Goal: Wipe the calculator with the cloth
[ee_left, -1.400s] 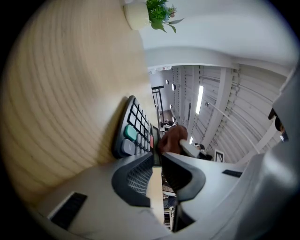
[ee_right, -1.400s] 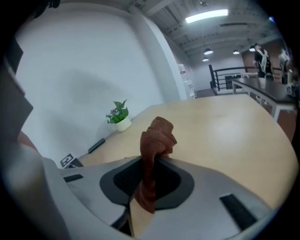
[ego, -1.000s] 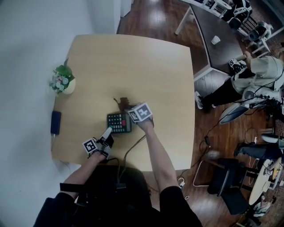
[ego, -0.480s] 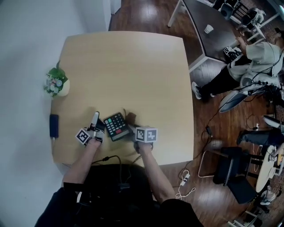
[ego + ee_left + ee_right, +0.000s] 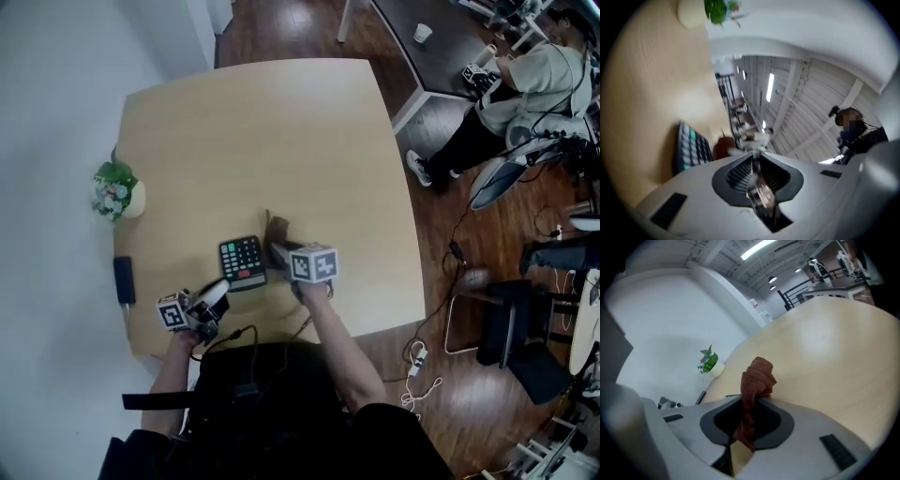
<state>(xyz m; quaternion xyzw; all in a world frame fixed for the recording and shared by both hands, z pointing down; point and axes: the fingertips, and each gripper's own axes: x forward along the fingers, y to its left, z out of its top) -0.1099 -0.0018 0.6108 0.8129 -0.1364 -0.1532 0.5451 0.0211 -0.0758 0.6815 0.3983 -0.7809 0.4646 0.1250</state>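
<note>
A black calculator (image 5: 243,262) with light keys and a red one lies flat on the wooden table (image 5: 253,141), near its front edge. My right gripper (image 5: 277,249) sits just right of it, shut on a brown cloth (image 5: 277,229). That cloth (image 5: 757,376) sticks up in a bunch from between its jaws. My left gripper (image 5: 218,292) hovers at the calculator's near left, apart from it. Its jaws have just been closing and meet with nothing between them. In the left gripper view the calculator (image 5: 691,147) and the cloth (image 5: 723,146) lie beyond the shut left gripper (image 5: 754,159).
A small potted plant (image 5: 114,190) and a dark flat device (image 5: 123,279) sit by the table's left edge. A cable (image 5: 246,336) hangs over the front edge. To the right are wooden floor, a dark table (image 5: 441,47) and a seated person (image 5: 525,84).
The left gripper has drawn back from the calculator toward the table's front edge and risen. The calculator, skewed half a second ago, now lies straight. The right gripper keeps hold of the cloth beside it.
</note>
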